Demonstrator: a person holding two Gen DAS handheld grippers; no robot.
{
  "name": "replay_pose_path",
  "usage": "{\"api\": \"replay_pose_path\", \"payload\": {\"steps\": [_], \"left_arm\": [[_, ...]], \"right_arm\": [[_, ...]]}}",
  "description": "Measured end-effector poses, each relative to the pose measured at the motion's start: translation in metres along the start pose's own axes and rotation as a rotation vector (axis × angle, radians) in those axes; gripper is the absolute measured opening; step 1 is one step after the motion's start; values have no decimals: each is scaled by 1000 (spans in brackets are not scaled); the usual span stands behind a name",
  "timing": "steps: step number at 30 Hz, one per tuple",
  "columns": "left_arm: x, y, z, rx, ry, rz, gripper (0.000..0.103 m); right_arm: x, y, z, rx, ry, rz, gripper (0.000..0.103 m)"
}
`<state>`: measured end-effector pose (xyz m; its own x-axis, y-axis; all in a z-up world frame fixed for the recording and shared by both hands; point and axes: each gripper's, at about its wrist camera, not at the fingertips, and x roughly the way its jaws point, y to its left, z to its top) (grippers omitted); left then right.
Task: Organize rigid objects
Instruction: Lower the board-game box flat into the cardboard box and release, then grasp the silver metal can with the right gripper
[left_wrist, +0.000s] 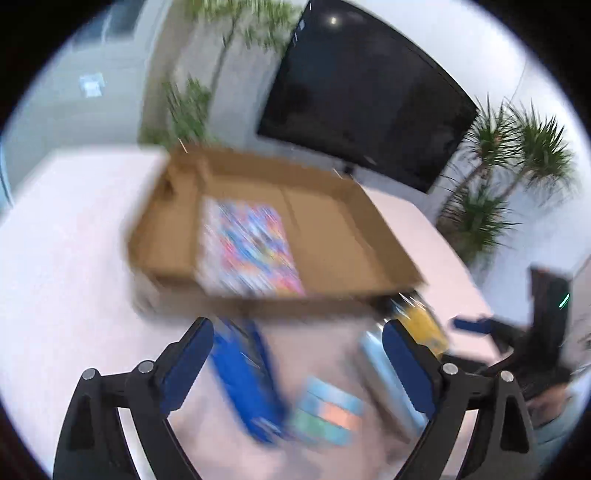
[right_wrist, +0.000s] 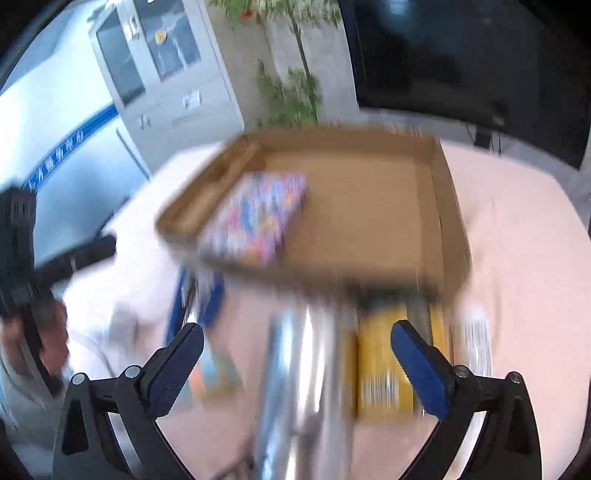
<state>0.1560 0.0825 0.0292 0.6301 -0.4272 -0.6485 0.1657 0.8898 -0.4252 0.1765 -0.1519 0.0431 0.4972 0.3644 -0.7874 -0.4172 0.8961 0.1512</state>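
Cardboard tray (left_wrist: 351, 236) lies ahead of both open, empty jaws; I'd steady first, then centre the right gripper (right_wrist: 297, 369) over the silver box (right_wrist: 303, 369).

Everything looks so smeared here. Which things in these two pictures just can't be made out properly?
- Colourful box in the cardboard tray: print unreadable in both views, motion blur.
- Yellow box: text blurred, its far end hidden under the tray's near wall, right wrist view.
- Silver item: too smeared to identify, cut off by the bottom edge.
- Blue box: label unreadable, left wrist view.
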Motion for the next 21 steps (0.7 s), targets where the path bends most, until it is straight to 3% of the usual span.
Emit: {"api": "replay_pose_path", "payload": {"steps": [2,4,7,10,14,18,21], "left_arm": [[13,-11,-14,-41,66,-67,93],[27,-25,-27,-67,132,-118,93],[42,-47,-43,-84,195,-173,93],[48,-62,-59,-80,242,-178,93],[66,-62,-63,-127,303,-162,93],[90,-62,-71,-165,397,-118,89],[101,-69,-79,-139,428,-60,88]], "right_arm": [[-3,-9,-33,14,38,-12,95],[-1,-16,-57,31,55,11,84],[11,-8,-78,-22,87,-16,72],[27,3,-90,-27,100,-2,74],[25,2,-96,-17,118,176,73],[43,-14,-99,94,191,293,83],[66,-4,-103,90,246,332,89]]}}
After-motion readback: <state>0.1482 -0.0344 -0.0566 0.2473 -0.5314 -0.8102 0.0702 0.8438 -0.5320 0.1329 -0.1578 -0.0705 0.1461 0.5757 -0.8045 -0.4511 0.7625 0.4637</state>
